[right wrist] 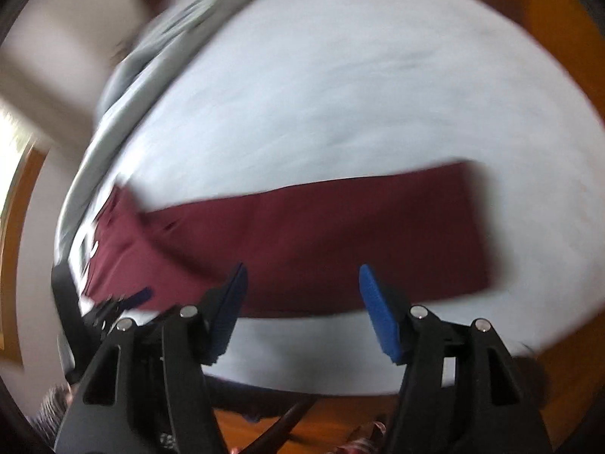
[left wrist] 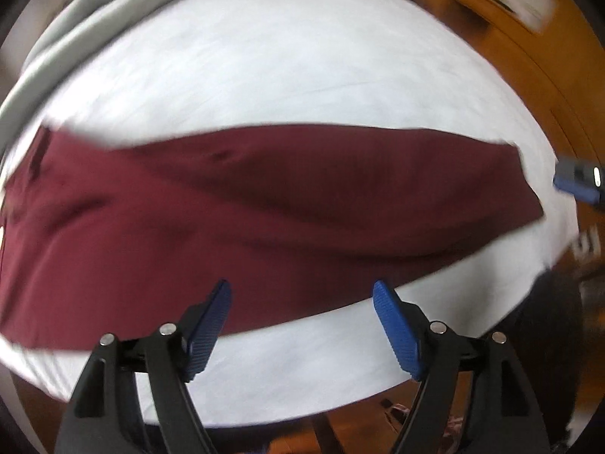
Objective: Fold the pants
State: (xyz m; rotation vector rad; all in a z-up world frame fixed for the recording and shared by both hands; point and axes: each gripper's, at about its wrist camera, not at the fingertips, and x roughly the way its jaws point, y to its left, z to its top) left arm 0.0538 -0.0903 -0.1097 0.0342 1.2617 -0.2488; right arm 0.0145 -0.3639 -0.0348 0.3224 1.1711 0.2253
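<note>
1. The maroon pants (left wrist: pixel 264 204) lay flat as a long band across a white-covered table (left wrist: pixel 287 68), folded lengthwise, with the wider waist end to the left of both pairs of fingers.
2. The left gripper (left wrist: pixel 301 325) hovered above the near edge of the pants. Its blue fingers (left wrist: pixel 397 329) stood wide apart and held nothing. The cloth lay ahead of and beneath the fingertips; contact could not be confirmed.
3. The right gripper (right wrist: pixel 302 310) was likewise spread, its fingers (right wrist: pixel 380 314) apart and empty. The pants (right wrist: pixel 321 242) lay just beyond the fingertips, the near edge passing between them.
4. In the right wrist view, the leg end of the pants lay ahead and to the right of the fingers; the left gripper appeared low at the left, beside the waist end.
5. A grey cloth (left wrist: pixel 87 19) lay at the far left edge of the table, apart from the pants.
6. Both views were motion-blurred; fine detail was not legible.
</note>
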